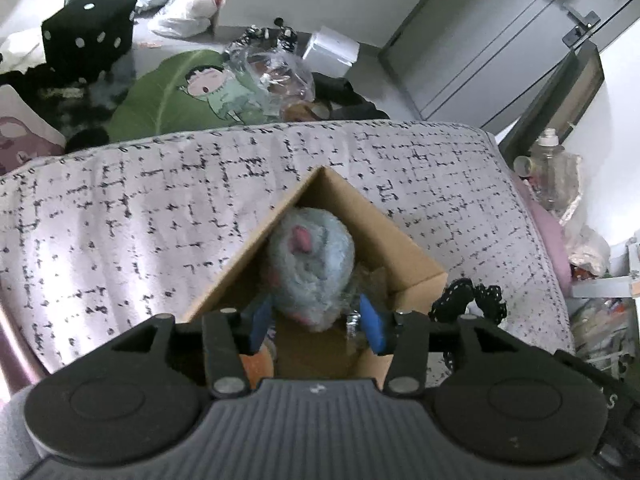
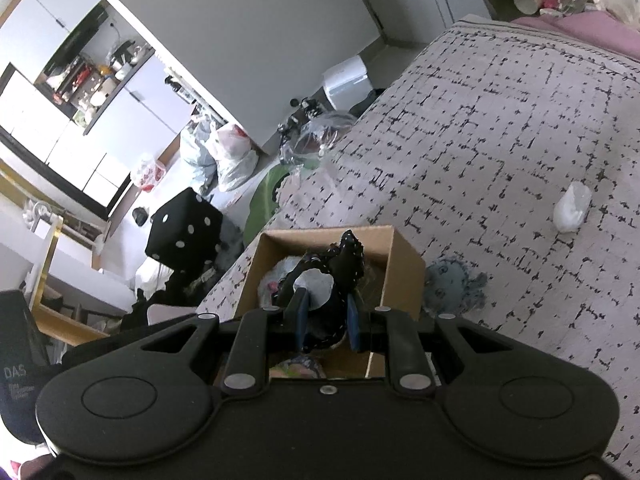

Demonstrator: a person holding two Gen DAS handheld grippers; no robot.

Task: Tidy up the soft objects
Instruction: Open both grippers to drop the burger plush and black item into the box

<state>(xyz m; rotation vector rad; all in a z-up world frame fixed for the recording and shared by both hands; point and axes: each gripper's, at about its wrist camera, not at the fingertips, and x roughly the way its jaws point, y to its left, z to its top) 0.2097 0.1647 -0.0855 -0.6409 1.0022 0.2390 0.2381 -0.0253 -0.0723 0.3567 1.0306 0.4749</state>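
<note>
A brown cardboard box (image 1: 416,256) stands on the patterned bed cover (image 1: 120,208). My left gripper (image 1: 316,324) is over the box, its blue pads on either side of a fluffy light-blue plush with pink spots (image 1: 310,264) that sits in the box. My right gripper (image 2: 328,320) is shut on a black frilly soft item with white dots (image 2: 340,268), held above the same box (image 2: 404,268). The black item also shows beside the box in the left wrist view (image 1: 468,296). A blue-grey octopus plush (image 2: 448,286) lies on the cover right of the box.
A small white soft lump (image 2: 570,208) lies on the cover farther right. On the floor beyond the bed are a green cartoon cushion (image 1: 180,96), a black dice cushion (image 1: 86,30), plastic bags (image 1: 188,8) and a clear bag. Bottles and clutter stand at the bed's right end (image 1: 552,168).
</note>
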